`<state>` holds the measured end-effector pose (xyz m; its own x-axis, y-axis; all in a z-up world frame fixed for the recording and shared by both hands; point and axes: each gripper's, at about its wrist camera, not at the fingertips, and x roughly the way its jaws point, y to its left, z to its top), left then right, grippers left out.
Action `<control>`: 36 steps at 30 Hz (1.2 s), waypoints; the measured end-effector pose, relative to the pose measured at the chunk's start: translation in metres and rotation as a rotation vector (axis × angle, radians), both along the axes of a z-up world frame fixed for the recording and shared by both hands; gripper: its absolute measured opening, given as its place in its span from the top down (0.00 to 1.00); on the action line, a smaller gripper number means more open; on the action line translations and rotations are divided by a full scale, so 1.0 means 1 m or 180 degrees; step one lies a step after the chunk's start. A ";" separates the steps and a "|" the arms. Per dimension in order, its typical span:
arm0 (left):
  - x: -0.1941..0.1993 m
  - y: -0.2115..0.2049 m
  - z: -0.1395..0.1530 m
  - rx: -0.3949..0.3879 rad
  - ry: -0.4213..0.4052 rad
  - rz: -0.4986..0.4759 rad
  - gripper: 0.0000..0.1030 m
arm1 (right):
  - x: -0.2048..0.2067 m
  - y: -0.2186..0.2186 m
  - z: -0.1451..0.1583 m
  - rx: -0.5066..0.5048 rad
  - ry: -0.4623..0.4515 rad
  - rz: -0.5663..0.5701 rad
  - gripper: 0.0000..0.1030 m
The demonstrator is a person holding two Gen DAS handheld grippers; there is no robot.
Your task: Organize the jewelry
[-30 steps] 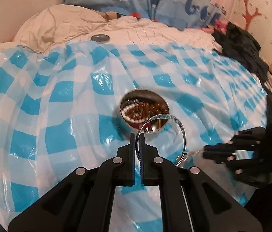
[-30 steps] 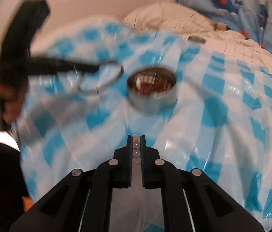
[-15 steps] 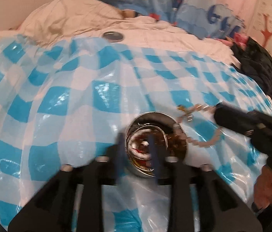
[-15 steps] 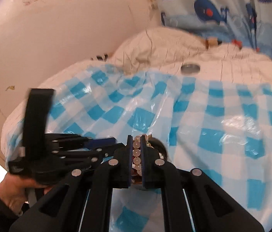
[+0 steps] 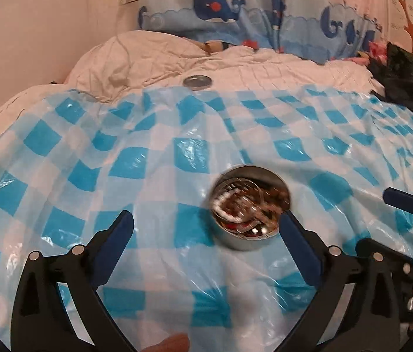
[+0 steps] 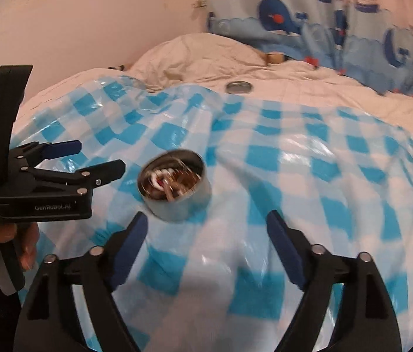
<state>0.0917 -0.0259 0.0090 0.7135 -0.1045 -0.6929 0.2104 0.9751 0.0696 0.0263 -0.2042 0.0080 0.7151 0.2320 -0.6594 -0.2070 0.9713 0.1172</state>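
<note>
Blue-and-white checked plastic sheet (image 5: pixel 153 158), silver tin (image 5: pixel 250 205), whale-print blue curtain (image 5: pixel 235 8), cream quilt (image 5: pixel 147 58)

I am working in a home bedroom: a bed (image 5: pixel 265 67) with rumpled white bedding, a whale-print curtain (image 5: pixel 235 14), a checked plastic sheet (image 5: pixel 147 161).

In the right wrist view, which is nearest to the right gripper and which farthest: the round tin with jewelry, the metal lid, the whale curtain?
1. Round tin, just ahead of the right gripper, slightly left, on the checked sheet.
2. Metal lid, farther back on the white bedding.
3. Whale curtain, at the very back, upper right.
</note>
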 end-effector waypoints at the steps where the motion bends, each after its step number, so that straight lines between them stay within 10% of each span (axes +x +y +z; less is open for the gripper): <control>1: -0.006 -0.004 -0.001 0.0033 -0.0013 -0.0011 0.08 | -0.005 -0.003 -0.002 0.0008 0.0011 -0.0085 0.19; 36: -0.031 0.013 -0.013 -0.0062 0.0036 0.0287 0.08 | 0.001 0.011 -0.039 -0.0160 0.0253 -0.0543 0.07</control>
<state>0.0604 -0.0131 -0.0043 0.7127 -0.0538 -0.6994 0.1223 0.9913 0.0484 0.0275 -0.1931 -0.0309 0.6865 0.0773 -0.7230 -0.0310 0.9965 0.0772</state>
